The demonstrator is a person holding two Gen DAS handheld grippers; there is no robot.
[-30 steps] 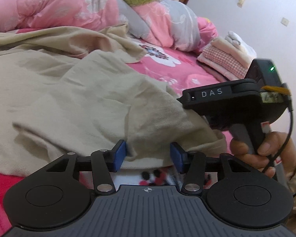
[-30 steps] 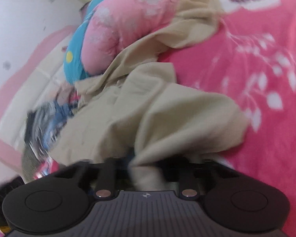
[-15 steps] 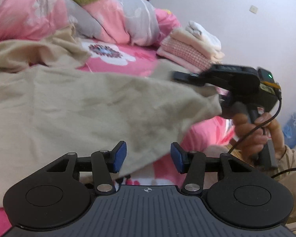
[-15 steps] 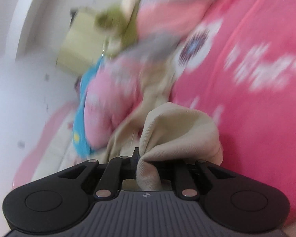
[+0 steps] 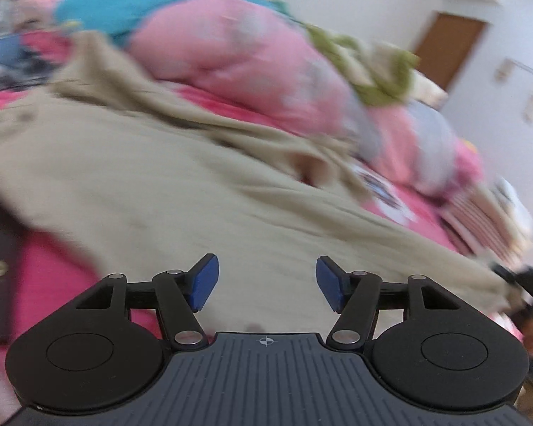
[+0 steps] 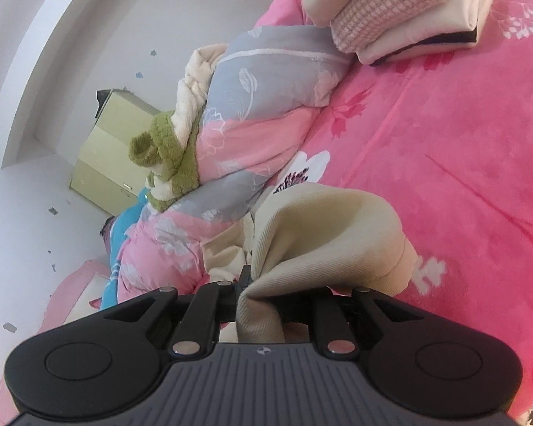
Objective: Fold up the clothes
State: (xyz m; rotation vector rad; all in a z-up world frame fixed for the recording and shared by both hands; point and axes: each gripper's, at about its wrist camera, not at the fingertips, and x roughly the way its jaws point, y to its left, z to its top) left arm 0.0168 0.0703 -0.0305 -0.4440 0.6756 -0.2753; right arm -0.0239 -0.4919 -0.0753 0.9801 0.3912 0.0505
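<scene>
Pinching the beige garment on the right, left jaws spread

My right gripper [image 6: 263, 305] has its jaws pressed on a bunched corner of the beige garment [image 5: 181, 198], lifted above the pink floral bedsheet [image 6: 444, 142]. My left gripper [image 5: 264, 282] hovers over the cloth with its blue pads [image 5: 204, 280] wide apart, gripping nothing. A rolled pink-and-grey quilt [image 6: 259, 117] lies behind, with folded clothes [image 6: 398, 10] stacked beyond.
</scene>
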